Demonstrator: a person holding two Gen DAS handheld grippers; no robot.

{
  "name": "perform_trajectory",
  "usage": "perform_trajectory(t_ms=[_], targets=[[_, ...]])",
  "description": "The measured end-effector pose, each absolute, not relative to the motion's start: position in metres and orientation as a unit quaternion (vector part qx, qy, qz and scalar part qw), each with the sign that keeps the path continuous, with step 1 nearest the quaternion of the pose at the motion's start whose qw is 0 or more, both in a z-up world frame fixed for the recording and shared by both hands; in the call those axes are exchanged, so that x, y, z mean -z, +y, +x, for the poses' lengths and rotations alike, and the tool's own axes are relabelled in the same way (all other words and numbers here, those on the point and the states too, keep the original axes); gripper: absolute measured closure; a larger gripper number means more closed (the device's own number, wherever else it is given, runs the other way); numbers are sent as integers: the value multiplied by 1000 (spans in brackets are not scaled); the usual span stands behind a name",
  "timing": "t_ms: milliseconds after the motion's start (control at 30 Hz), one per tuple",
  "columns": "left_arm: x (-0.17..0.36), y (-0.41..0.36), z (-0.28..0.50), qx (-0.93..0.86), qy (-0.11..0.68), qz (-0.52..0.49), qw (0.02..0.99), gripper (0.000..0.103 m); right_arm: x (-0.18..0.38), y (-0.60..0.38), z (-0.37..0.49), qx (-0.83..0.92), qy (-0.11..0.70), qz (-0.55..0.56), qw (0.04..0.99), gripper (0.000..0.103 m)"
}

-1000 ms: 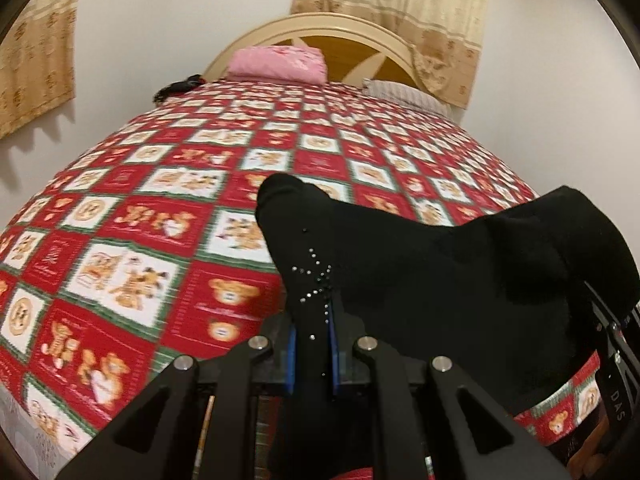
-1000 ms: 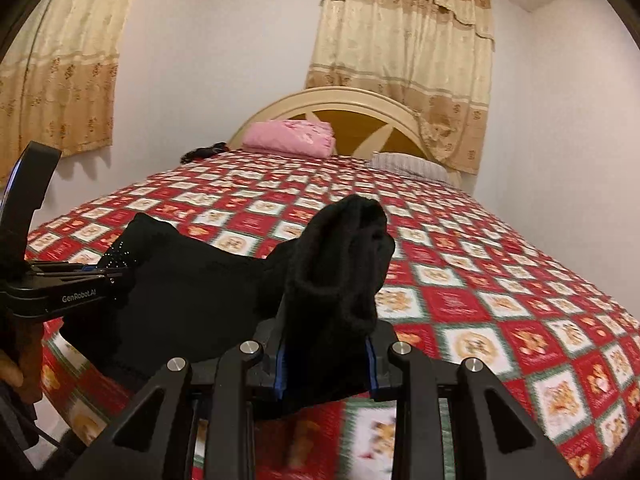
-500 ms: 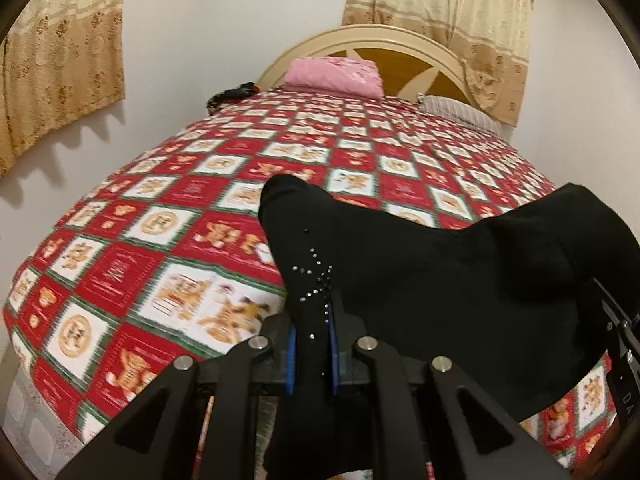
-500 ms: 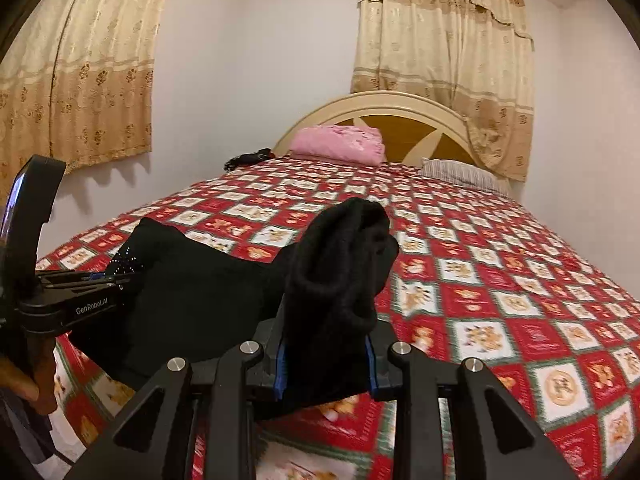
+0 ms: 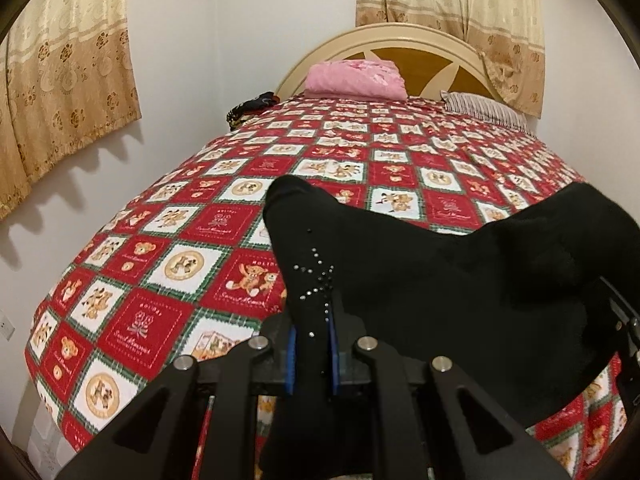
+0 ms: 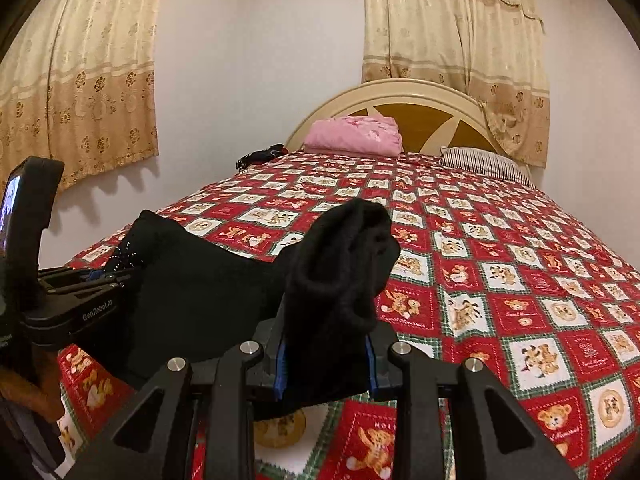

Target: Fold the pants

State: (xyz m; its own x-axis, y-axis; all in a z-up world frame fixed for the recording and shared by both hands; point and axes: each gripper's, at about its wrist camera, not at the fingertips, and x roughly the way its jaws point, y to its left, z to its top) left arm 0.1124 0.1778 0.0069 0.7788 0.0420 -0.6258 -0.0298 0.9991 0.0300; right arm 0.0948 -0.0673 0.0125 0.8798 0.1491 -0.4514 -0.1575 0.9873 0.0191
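A: Left gripper (image 5: 311,354) clamped tight on a thin edge of the black knit pants (image 5: 440,280), right by a small spray of rhinestones

B: Right gripper (image 6: 325,364) clamped too, on a thicker bunched fold of the same black pants (image 6: 340,276), blue pads pressed into both sides

A: Stretched between the two, sagging a little in the middle, held up over the near end of the bed's red-and-white checked teddy-bear quilt (image 5: 208,240)

B: Seen from the right wrist: left gripper (image 6: 108,276) off to the left, level with the fabric edge

A: Far end: folded pink blanket (image 5: 356,80) against the cream arched wooden headboard (image 5: 384,38), striped pillow (image 5: 484,110) just beside, dark bundle (image 5: 252,106) at the left corner

B: Beige floral curtains (image 6: 452,40) behind the headboard
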Motion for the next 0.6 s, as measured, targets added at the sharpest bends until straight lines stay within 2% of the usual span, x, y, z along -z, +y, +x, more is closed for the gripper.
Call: perform_trajectory(t_ms=[267, 600], targets=[[8, 166, 148, -38, 342, 52, 937, 90, 0, -62, 130, -65, 261, -18, 963, 73], [43, 174, 167, -44, 399, 42, 915, 89, 55, -67, 166, -43, 361, -27, 931, 73]])
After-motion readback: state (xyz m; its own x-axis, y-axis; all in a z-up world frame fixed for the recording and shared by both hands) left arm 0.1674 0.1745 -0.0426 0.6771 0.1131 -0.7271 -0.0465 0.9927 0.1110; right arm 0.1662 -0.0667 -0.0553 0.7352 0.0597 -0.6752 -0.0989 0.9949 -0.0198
